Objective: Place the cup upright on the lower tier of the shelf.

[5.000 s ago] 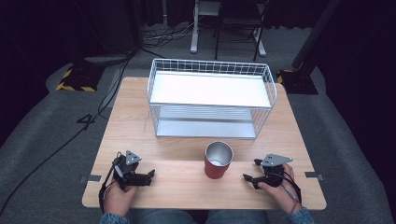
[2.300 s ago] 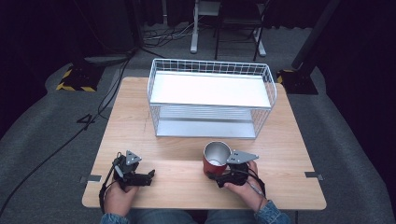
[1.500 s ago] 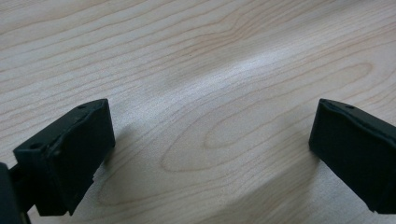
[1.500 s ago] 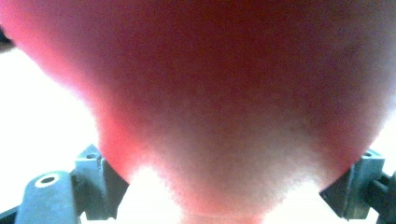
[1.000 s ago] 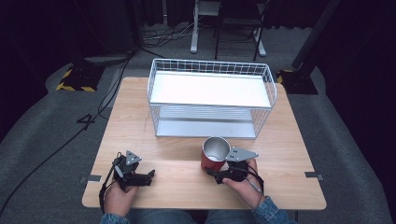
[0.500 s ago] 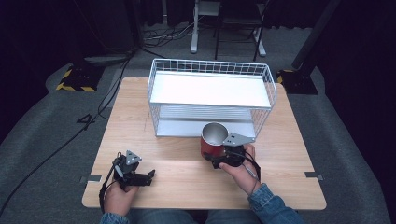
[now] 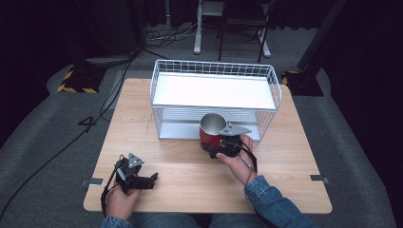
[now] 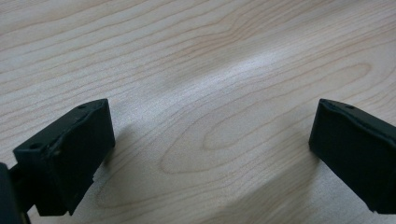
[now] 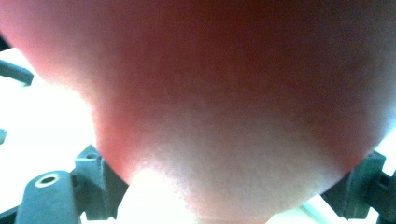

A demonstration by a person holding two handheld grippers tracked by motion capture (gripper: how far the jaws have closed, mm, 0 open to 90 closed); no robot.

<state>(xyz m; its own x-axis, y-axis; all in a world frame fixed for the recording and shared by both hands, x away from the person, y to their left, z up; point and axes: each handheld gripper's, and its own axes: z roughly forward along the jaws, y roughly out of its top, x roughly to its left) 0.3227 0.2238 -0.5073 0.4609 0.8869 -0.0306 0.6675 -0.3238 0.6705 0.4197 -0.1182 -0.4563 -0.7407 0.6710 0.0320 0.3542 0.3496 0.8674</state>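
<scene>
- My right gripper (image 7: 216, 146) is clamped around a red metal cup (image 7: 212, 130), one jaw on each side of its body; in the right gripper view the red wall (image 9: 224, 93) sits right against the camera, blurred.
- The cup stands upright with its open, silvery inside facing up, held just in front of the near side of the white wire rack (image 7: 215, 100), about the middle of the table (image 7: 180, 161). Whether its base touches the wood I cannot tell.
- My left gripper (image 7: 145, 180) rests at the near left of the table, jaws spread wide over bare wood (image 8: 210, 93), nothing between them.
- The rack's upper shelf (image 7: 214, 91) is a plain white panel.
</scene>
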